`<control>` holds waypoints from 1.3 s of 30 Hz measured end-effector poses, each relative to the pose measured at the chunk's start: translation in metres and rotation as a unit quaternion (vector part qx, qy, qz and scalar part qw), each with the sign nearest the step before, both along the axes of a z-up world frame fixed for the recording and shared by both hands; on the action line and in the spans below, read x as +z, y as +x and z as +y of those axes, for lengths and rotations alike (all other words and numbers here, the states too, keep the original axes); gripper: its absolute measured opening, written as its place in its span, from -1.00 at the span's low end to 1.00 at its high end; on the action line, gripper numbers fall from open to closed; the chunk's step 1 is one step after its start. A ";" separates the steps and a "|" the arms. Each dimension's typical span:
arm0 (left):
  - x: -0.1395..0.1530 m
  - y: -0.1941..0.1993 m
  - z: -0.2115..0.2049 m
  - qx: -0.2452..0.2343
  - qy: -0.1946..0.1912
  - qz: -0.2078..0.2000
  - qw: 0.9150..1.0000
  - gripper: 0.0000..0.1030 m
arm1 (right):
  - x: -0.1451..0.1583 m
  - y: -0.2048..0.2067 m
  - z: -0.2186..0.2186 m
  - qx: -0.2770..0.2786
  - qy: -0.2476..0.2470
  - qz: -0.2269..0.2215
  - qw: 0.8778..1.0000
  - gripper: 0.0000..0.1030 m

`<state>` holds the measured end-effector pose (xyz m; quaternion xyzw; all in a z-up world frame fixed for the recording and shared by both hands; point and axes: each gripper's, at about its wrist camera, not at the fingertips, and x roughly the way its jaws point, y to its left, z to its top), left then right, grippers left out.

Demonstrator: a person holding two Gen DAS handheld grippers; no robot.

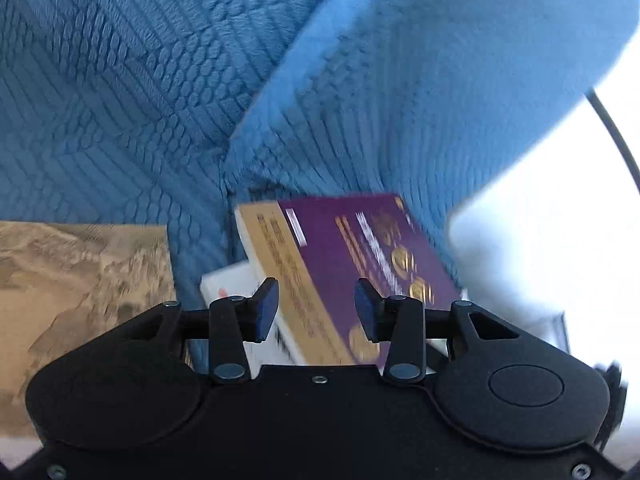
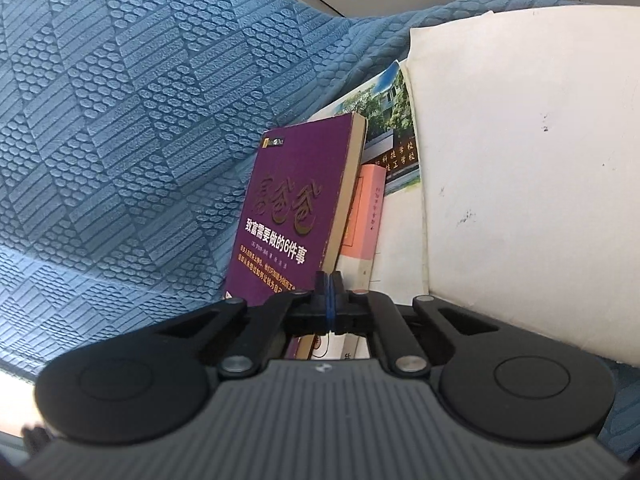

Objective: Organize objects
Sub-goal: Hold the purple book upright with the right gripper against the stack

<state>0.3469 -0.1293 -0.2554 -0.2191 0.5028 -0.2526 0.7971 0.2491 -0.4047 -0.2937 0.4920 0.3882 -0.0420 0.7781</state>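
A blue textured cover (image 2: 120,120) fills the background. A white cushion (image 2: 520,180) stands at the right, and a purple book (image 2: 292,200) leans upright beside other books. The right gripper (image 2: 330,292) has its fingers clenched together, empty. The left gripper (image 1: 316,308) is released, hovering over the purple book (image 1: 360,260).

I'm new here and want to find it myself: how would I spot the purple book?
Find the blue textured cover, then the white slab lying on it. Books lean against that slab; the purple book is outermost, beside a thinner pink one, the only one with gold lettering.
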 end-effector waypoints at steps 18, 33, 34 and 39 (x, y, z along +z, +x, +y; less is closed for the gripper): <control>-0.024 0.046 -0.005 0.032 0.014 0.041 0.999 -0.10 | 0.000 0.002 0.004 0.012 0.010 0.003 1.000 -0.92; -0.046 0.055 -0.005 0.068 -0.026 0.057 0.996 -0.21 | -0.001 0.000 0.002 0.010 0.027 0.006 1.000 -0.93; -0.048 0.056 -0.002 0.074 -0.029 0.062 0.995 -0.38 | -0.001 0.000 0.002 0.009 0.029 0.006 1.000 -0.93; -0.048 0.054 0.011 0.101 -0.064 0.076 0.990 -0.59 | 0.002 -0.002 0.000 0.006 0.036 0.004 0.999 -0.89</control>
